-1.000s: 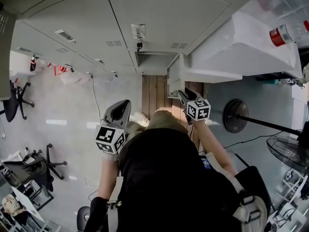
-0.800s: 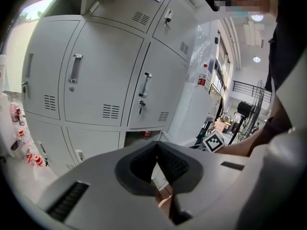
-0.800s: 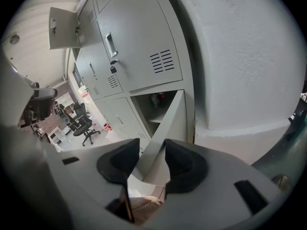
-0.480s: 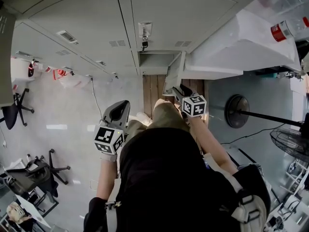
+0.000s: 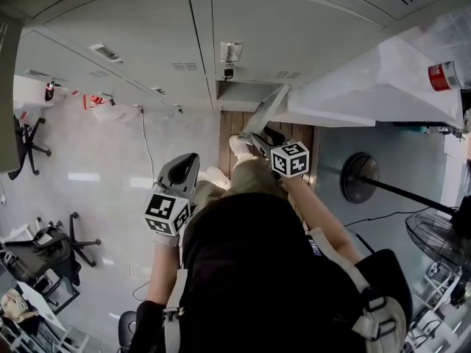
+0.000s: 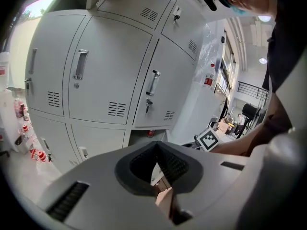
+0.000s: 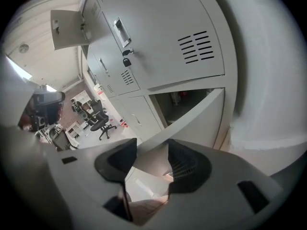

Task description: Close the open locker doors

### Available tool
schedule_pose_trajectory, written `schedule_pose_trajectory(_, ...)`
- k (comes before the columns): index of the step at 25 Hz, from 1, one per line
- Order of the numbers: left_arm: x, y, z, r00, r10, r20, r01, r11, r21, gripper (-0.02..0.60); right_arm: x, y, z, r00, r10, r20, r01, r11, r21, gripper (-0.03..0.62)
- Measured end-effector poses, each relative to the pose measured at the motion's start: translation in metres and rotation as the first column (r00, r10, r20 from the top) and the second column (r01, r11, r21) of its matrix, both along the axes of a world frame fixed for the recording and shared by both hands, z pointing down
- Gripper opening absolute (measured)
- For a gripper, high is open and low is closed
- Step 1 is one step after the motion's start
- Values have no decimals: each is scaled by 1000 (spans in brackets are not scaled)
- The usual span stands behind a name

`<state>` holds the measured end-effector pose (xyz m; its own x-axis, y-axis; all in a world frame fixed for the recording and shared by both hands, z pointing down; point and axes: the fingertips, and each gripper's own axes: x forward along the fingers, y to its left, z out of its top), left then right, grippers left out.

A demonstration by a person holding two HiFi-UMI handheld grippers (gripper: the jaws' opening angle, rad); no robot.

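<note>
Grey lockers fill the top of the head view. One low compartment (image 5: 239,94) stands open, its door (image 5: 271,105) swung partway out at a slant. My right gripper (image 5: 254,137) is at that door's lower edge. In the right gripper view the door (image 7: 192,116) runs from the jaws up to the right, beside the dark compartment (image 7: 180,102). The right gripper (image 7: 152,145) has its jaws opening, and the pads do not press on the door. My left gripper (image 5: 188,160) hangs back left of the person's legs, shut on nothing (image 6: 157,145).
Another small door (image 7: 67,28) hangs open high up on the lockers. A padlock (image 7: 126,61) hangs on the door above. A plastic-wrapped white bulk (image 5: 383,79) stands right of the open door. A fan base (image 5: 360,176) and office chairs (image 5: 26,142) stand on the floor.
The low locker door has swung from sticking straight out to a slant nearer the locker front. My right gripper has moved up and left with it. The left gripper has barely moved.
</note>
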<state>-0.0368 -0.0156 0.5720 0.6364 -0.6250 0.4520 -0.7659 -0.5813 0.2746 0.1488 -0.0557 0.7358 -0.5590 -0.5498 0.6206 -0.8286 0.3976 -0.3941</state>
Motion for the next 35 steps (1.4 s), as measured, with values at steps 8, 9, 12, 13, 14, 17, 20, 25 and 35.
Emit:
schedule_pose_trajectory(8, -9, -14, -2, 997, -72, 6, 72, 997, -4, 8, -25, -21, 0, 987, -152, -43, 154, 988, 29, 213)
schedule_pose_trajectory(9, -10, -16, -1, 997, -81, 8, 81, 997, -5, 8, -27, -24, 0, 985, -167, -48, 169, 985, 33, 212)
schedule_pose_trajectory(12, -14, -20, -2, 994, -109, 13, 109, 994, -5, 8, -34, -33, 0, 977, -204, -58, 206, 977, 44, 210)
schedule_pose_trajectory(13, -16, -22, -2, 993, -118, 14, 118, 993, -6, 8, -36, -36, 0, 975, -214, -63, 218, 975, 48, 210)
schedule_pose_trajectory(14, -17, -23, -3, 992, -126, 15, 126, 992, -6, 8, -38, -40, 0, 972, -225, -70, 229, 972, 55, 208)
schedule_pose_trajectory(17, -22, -28, -2, 988, -150, 20, 150, 989, -8, 8, -45, -51, 1, 959, -261, -106, 270, 960, 79, 207)
schedule_pose_trajectory(20, -28, -32, -2, 984, -178, 24, 178, 984, -8, 8, -53, -62, 3, 943, -302, -141, 317, 944, 95, 207)
schedule_pose_trajectory(25, -38, -42, -4, 975, -222, 26, 222, 975, -5, 8, -65, -78, 7, 914, -362, -182, 384, 917, 107, 207)
schedule_pose_trajectory(35, -46, -60, -4, 958, -286, 24, 286, 958, -3, 8, -76, -111, 10, 891, -406, -203, 433, 894, 113, 207)
